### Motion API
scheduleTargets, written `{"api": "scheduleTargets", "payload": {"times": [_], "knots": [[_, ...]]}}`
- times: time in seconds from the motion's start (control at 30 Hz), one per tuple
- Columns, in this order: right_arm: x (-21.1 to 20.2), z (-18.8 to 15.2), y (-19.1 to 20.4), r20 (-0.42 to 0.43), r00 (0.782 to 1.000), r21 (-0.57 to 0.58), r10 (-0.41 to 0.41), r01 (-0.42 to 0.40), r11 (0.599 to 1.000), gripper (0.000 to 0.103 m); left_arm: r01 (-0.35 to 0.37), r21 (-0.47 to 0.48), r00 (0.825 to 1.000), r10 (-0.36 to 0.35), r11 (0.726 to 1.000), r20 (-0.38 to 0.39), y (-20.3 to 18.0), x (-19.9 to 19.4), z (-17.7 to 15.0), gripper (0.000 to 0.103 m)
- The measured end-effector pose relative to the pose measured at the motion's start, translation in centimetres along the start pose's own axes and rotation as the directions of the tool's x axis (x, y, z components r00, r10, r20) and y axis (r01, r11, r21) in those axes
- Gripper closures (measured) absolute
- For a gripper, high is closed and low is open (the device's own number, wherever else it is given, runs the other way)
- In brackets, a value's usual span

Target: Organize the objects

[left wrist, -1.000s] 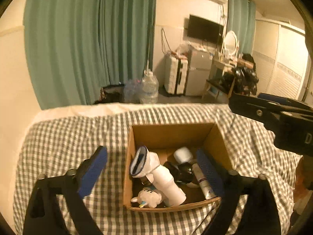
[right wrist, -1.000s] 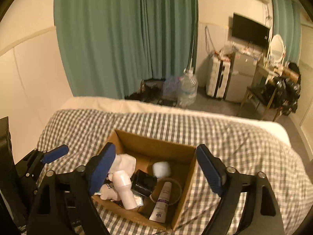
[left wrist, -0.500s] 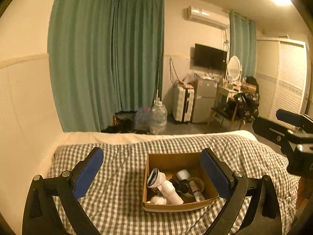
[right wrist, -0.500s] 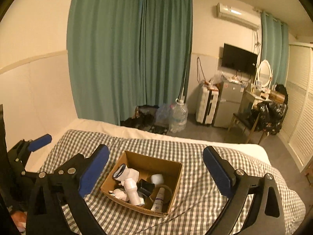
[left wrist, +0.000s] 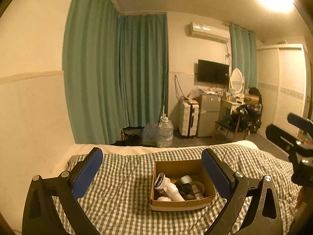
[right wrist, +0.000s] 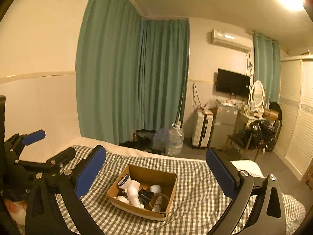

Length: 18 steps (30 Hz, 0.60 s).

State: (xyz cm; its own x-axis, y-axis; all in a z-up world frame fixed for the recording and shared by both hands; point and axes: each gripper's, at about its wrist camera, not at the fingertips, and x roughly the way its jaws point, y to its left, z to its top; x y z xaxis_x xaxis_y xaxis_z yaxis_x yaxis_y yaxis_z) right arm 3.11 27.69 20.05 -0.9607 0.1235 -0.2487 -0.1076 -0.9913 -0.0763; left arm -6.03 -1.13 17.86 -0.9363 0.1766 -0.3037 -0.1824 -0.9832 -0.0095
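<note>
box: my cardboard box [left wrist: 177, 201] sits on the checkered blanket [left wrist: 121, 184], stuff piled inside
left gripper [left wrist: 151, 173]: wide open, nothing held
right gripper [right wrist: 155, 171]: also spread, nothing held
around: water jugs [right wrist: 175, 139], suitcase [right wrist: 202, 130] on the floor beyond the bed

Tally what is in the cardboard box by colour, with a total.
As far as the views show, inside the cardboard box:
White: 4 (drain pipe, cap, tube, small piece)
Black: 1 (black object)
Tan: 1 (ring)
Total: 6

both wrist views above bed, sharing box [left wrist: 182, 203]
</note>
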Motion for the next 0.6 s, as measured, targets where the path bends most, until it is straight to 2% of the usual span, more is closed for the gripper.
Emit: {"api": "scheduleTargets", "payload": {"times": [0.07,0.2,0.37,0.5,0.6], "knots": [[-1.1,-0.8,0.1,0.005,0.999,-0.01,-0.043,0.043,0.999,0.0,0.015,-0.026,1.0,-0.015,1.0,0.02,0.4,-0.8,-1.1,0.0],[-1.9,-3.4,0.0,0.014,1.0,0.018,-0.006,0.006,1.0,0.0,-0.002,-0.031,0.998,0.004,1.0,0.068,0.5,-2.1,-4.0,0.0],[-1.5,-8.3,0.4,-0.002,0.999,0.048,0.045,-0.045,0.998,0.0,-0.02,-0.06,0.999,0.022,0.998,0.039,0.7,-1.7,-8.7,0.0],[-0.8,-12.4,0.9,0.003,0.999,0.017,-0.038,0.038,0.999,0.0,-0.046,-0.066,0.999,0.046,0.997,0.006,0.6,-0.5,-11.9,0.0],[-0.9,-15.1,0.4,0.009,0.997,0.046,-0.077,0.077,0.996,0.0,-0.039,-0.023,0.999,0.039,0.999,-0.017,0.1,0.2,-14.0,0.0]]}}
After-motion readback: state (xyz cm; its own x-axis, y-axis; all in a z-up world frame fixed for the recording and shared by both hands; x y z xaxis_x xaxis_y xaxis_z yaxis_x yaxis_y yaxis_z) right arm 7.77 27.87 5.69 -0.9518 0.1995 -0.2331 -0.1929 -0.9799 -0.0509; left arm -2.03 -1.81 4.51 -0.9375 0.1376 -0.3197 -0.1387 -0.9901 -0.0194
